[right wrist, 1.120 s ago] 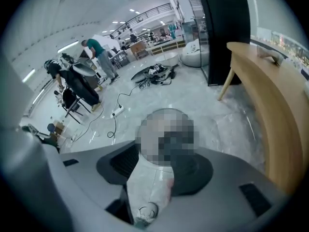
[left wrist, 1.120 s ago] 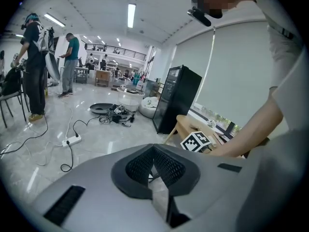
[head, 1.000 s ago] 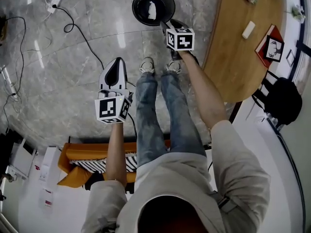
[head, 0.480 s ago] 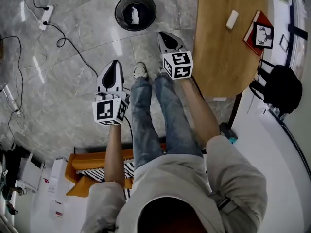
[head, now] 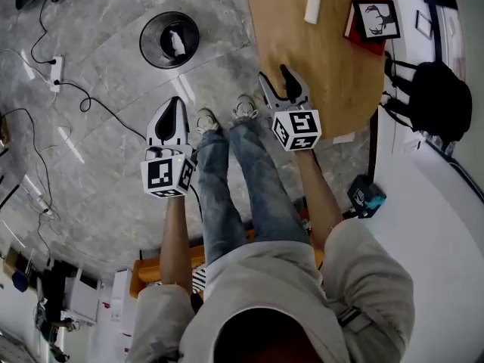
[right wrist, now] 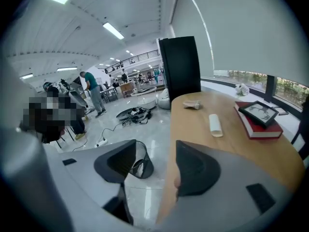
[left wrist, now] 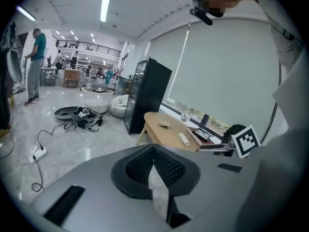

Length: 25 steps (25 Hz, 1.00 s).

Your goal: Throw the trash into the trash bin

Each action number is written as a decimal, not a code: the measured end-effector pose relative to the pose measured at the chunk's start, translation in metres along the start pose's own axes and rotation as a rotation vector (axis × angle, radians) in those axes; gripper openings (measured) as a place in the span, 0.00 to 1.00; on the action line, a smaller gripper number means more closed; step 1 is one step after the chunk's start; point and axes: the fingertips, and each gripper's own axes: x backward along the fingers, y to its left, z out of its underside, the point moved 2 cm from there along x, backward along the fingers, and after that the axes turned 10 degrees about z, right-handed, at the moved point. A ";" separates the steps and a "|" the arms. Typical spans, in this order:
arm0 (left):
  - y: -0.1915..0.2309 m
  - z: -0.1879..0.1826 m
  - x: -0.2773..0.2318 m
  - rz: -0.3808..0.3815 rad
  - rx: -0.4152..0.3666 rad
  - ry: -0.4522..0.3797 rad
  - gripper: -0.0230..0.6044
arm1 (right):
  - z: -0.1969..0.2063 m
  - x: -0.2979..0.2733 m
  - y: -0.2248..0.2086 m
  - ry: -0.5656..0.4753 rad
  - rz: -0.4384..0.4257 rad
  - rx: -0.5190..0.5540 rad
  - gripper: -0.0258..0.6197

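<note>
Stands on the glossy grey marble floor [head: 91,157] beside the oval light-wood table [head: 325,59]. Holds the right gripper [head: 278,85] over the table's near edge, jaws just opened and spread wide, grasping nothing. Holds the left gripper [head: 172,112] over the floor by the left knee, jaws clenched tip to tip; pale sliver in the seam, too unclear to name. Inside the round black mesh trash bin [head: 153,30], out on the floor beyond the left gripper and well apart from both, the crumpled white trash [head: 177,42]. Farther along the table, a small white roll [head: 312,7].
</note>
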 end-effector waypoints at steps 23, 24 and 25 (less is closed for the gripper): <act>-0.084 -0.022 -0.104 0.176 -0.102 0.088 0.07 | 0.008 -0.081 -0.147 0.106 0.235 -0.123 0.51; -0.082 -0.022 -0.102 0.167 -0.099 0.087 0.07 | 0.005 -0.093 -0.151 0.116 0.238 -0.122 0.51; -0.079 -0.021 -0.100 0.161 -0.097 0.089 0.07 | 0.003 -0.103 -0.155 0.128 0.243 -0.121 0.51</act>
